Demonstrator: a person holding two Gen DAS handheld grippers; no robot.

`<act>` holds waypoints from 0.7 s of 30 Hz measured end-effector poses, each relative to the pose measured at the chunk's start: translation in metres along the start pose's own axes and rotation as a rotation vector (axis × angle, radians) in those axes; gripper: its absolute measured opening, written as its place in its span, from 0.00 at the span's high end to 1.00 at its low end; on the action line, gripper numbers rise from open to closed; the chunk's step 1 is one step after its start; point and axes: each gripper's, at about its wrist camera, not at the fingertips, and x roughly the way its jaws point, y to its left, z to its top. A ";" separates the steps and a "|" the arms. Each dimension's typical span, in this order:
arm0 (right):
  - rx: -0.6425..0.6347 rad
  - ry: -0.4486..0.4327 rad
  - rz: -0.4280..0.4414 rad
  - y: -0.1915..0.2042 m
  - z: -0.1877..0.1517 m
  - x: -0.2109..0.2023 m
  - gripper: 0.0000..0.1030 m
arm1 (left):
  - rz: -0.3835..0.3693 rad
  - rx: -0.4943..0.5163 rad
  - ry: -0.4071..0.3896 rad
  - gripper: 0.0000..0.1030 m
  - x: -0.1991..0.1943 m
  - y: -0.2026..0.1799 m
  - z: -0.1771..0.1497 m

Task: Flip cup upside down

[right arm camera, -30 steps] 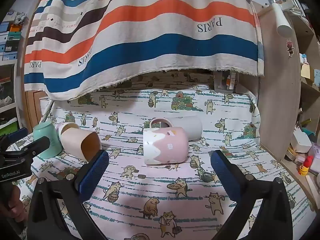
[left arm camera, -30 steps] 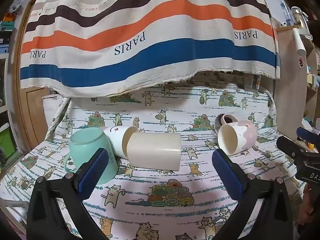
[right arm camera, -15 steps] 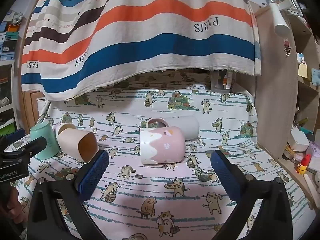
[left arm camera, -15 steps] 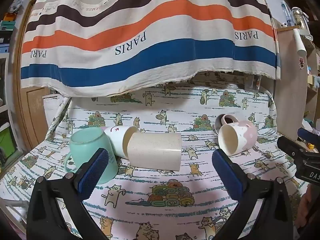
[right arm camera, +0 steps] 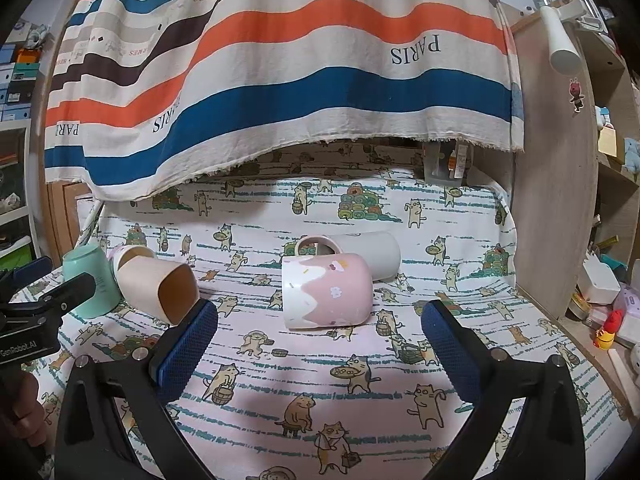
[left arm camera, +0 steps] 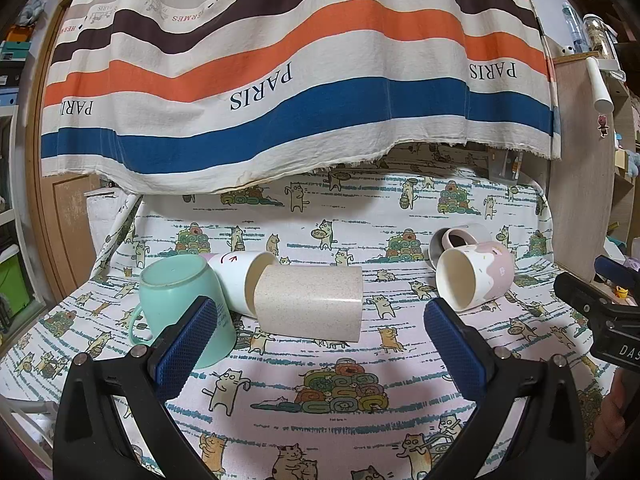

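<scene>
A beige speckled cup lies on its side on the cat-print cloth, straight ahead of my open, empty left gripper. A white cup lies behind it. A mint mug stands upside down at its left. A pink mug lies on its side ahead of my open, empty right gripper, with a grey cup lying behind it. The pink mug also shows at the right of the left wrist view. The beige cup and mint mug show at the left of the right wrist view.
A striped PARIS cloth hangs over the back of the table. A wooden panel bounds the right side, with shelves and small items beyond it. Each gripper's body shows at the other view's edge.
The right gripper has drifted slightly toward the pink mug. The left gripper and all cups have barely moved.
</scene>
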 end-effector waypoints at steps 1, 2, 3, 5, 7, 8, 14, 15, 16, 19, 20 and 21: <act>0.000 0.000 -0.001 0.000 0.000 0.000 0.00 | 0.000 0.000 0.000 0.00 0.000 0.000 0.000; 0.000 0.000 -0.001 0.000 0.000 0.000 0.00 | 0.000 0.000 0.000 0.00 0.000 0.000 0.000; 0.000 0.000 -0.001 0.000 0.000 0.000 0.00 | 0.000 0.000 0.000 0.00 0.000 0.000 0.000; 0.000 0.000 -0.001 -0.001 0.000 0.000 0.00 | 0.000 0.000 0.000 0.00 0.000 0.000 0.000; 0.001 0.000 -0.002 0.000 0.000 0.000 0.00 | -0.002 0.000 0.001 0.00 0.000 0.000 0.000; 0.001 0.000 -0.002 -0.001 0.000 0.000 0.00 | -0.003 0.001 0.001 0.00 -0.001 -0.001 0.000; 0.002 0.000 -0.001 -0.001 0.000 0.000 0.00 | -0.009 0.003 0.003 0.00 -0.001 -0.003 0.000; 0.001 0.000 -0.001 -0.001 0.001 0.000 0.00 | -0.009 0.003 0.003 0.00 0.000 -0.003 0.000; 0.001 0.000 -0.002 -0.001 0.001 0.000 0.00 | -0.009 0.003 0.003 0.00 0.000 -0.003 0.000; 0.001 0.000 -0.001 -0.001 0.001 0.000 0.00 | -0.009 0.003 0.003 0.00 0.000 -0.002 0.000; 0.001 0.000 -0.001 -0.001 0.001 0.000 0.00 | -0.009 0.003 0.003 0.00 0.000 -0.003 0.000; 0.002 0.001 -0.001 -0.001 0.001 0.000 0.00 | -0.009 0.003 0.003 0.00 -0.001 -0.003 0.000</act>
